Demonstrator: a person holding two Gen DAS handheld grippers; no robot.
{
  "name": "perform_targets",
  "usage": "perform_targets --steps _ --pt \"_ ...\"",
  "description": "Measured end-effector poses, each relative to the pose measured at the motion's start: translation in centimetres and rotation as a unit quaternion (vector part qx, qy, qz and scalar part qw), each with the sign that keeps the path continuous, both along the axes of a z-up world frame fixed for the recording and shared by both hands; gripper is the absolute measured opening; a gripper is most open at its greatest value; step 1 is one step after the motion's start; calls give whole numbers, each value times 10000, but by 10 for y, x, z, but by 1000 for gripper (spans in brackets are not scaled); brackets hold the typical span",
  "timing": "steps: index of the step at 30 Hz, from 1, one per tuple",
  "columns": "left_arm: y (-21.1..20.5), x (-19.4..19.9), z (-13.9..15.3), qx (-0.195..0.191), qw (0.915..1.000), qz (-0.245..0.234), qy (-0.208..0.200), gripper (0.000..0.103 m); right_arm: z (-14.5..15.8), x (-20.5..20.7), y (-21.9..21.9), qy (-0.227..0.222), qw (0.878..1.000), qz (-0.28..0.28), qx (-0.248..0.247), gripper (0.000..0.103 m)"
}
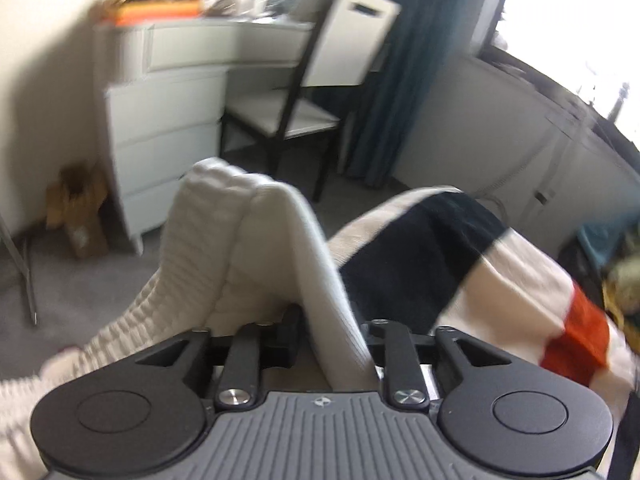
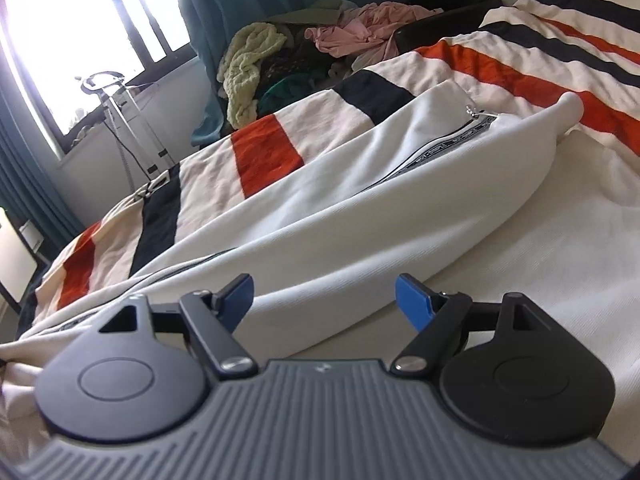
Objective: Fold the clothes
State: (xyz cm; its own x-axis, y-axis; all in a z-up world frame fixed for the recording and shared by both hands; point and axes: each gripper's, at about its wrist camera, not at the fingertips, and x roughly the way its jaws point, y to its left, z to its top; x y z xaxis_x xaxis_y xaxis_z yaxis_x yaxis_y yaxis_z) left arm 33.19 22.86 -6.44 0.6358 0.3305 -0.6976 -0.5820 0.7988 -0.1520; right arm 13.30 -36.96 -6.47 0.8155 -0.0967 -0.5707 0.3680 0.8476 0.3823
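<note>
White zip jacket [image 2: 340,208] lies spread on the bed [image 2: 520,64], over the striped blanket. Its ribbed hem or cuff [image 1: 248,248] is pinched in the left gripper [image 1: 320,340] and lifted off the bed; jaws closed on the fabric. Right gripper [image 2: 324,300] sits low against the jacket's near fold, jaws apart, holding nothing. Looks like mid-fold: one end raised, ready to carry over the body. Next move likely needs the right gripper to pin or pinch the opposite edge so the fold lands square. Printed tape runs along the zip [image 2: 452,140]; text too small to read. Clothes pile [image 2: 312,52] beyond the bed's far edge.
</note>
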Motion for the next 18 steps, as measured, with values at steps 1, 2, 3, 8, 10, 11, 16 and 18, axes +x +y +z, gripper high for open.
perform_targets --steps 1,2,3,8,10,11,16,18 --pt "-3 1 -2 88 9998 -153 20 54 0 0 0 -6 10000 -3 7 80" --pt "-5 1 -3 176 9994 -306 40 63 1 -1 -1 -15 10000 -2 15 80" --pt "-11 0 -2 320 9980 -537 63 66 2 -2 -1 -33 10000 -6 24 80" --pt "-91 -18 12 1656 9513 -2598 78 82 6 -9 -1 -105 9999 -41 63 80" --pt "-130 -22 9 2143 9084 -3590 58 82 6 -10 0 -116 9999 -34 60 80" --pt "-150 -23 7 2284 8862 -4031 76 82 7 -10 1 -121 9999 -29 57 80" --pt "-244 -5 -21 2225 8071 -5453 413 81 6 -10 3 -97 9999 -17 46 80" --pt "-272 8 -33 2129 7954 -5638 639 80 4 -8 1 -71 9999 -36 85 80"
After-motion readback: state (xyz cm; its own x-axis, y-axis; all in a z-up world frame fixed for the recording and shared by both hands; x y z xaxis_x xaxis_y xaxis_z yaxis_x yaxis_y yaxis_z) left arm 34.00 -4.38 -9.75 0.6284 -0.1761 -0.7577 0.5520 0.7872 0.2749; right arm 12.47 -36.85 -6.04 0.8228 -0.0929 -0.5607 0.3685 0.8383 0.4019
